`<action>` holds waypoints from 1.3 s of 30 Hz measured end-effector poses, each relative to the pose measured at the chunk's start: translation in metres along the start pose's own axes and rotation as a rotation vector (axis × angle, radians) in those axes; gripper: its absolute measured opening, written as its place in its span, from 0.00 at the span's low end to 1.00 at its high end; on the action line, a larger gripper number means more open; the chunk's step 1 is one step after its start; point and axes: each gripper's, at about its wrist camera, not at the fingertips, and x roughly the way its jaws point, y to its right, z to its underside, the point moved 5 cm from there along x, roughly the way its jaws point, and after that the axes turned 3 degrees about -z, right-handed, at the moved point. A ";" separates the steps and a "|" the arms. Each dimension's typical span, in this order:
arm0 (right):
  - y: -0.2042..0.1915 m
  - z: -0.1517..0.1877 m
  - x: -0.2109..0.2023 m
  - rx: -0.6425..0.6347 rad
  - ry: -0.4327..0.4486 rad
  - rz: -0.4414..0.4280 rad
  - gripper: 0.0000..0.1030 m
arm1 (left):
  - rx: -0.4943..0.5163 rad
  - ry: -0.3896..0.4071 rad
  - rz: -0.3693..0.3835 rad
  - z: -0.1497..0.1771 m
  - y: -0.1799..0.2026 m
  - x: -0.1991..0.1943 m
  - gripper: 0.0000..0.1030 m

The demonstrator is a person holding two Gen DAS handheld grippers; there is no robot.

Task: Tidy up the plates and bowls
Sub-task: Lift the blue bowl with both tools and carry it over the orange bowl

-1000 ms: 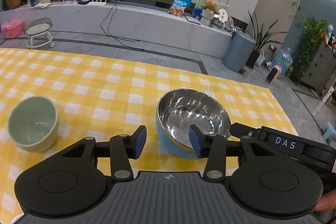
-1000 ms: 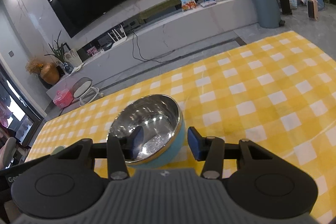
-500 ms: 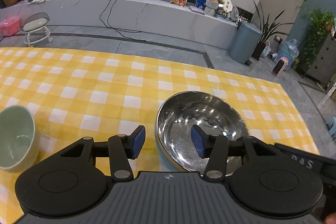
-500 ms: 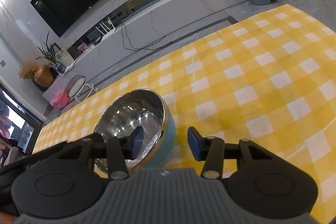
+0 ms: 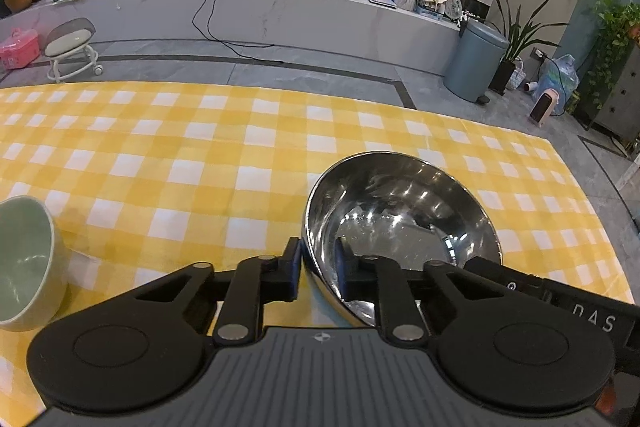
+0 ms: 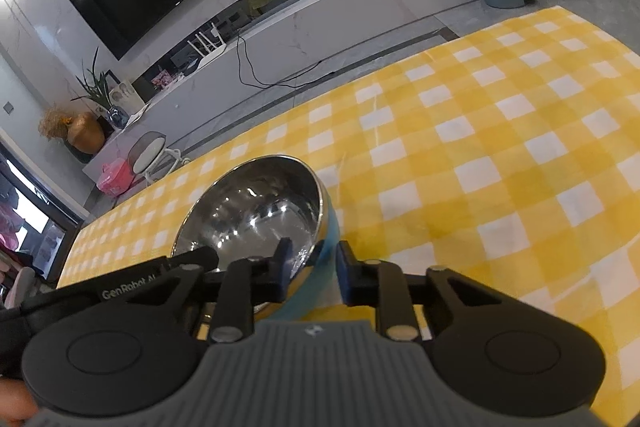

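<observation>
A steel bowl [image 5: 400, 219] with a blue outer wall stands on the yellow checked tablecloth [image 5: 200, 155]. My left gripper [image 5: 318, 267] straddles its near-left rim, one finger outside and one inside. The jaws are closing and the pads sit against the wall. My right gripper [image 6: 312, 267] straddles the near-right rim of the same bowl [image 6: 256, 211], jaws closing, one pad inside and one on the blue outside. A pale green bowl [image 5: 24, 263] stands upright at the left edge of the left wrist view, apart from both grippers.
The table's far edge [image 5: 280, 91] drops to a grey tiled floor. Beyond it are a low white TV bench [image 5: 280, 7], a small stool [image 5: 72, 47] and a blue-grey bin [image 5: 476, 63]. Bare cloth [image 6: 500, 155] spreads right of the steel bowl.
Both grippers came closer to the steel bowl and lower. Their jaws narrowed from wide apart to tight around its rim. The green bowl slid toward the left edge of the left wrist view.
</observation>
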 end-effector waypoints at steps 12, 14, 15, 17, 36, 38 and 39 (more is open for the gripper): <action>0.000 -0.003 -0.015 0.081 -0.013 -0.025 0.11 | -0.018 -0.018 -0.022 0.003 -0.002 -0.026 0.13; -0.002 -0.005 -0.022 0.099 -0.017 -0.039 0.11 | -0.039 -0.028 -0.023 0.002 -0.004 -0.034 0.13; -0.004 -0.005 -0.026 0.105 -0.018 -0.048 0.11 | -0.048 -0.030 -0.023 0.002 -0.006 -0.039 0.13; -0.008 -0.005 -0.034 0.113 -0.024 -0.062 0.11 | -0.061 -0.036 -0.025 0.001 -0.008 -0.047 0.13; -0.038 0.031 -0.139 0.047 -0.068 -0.122 0.10 | -0.214 -0.079 0.026 0.044 -0.023 -0.141 0.13; -0.038 0.038 -0.148 0.045 -0.073 -0.117 0.10 | -0.228 -0.084 0.035 0.051 -0.025 -0.146 0.13; -0.037 0.043 -0.153 0.049 -0.078 -0.114 0.10 | -0.237 -0.085 0.039 0.054 -0.026 -0.148 0.13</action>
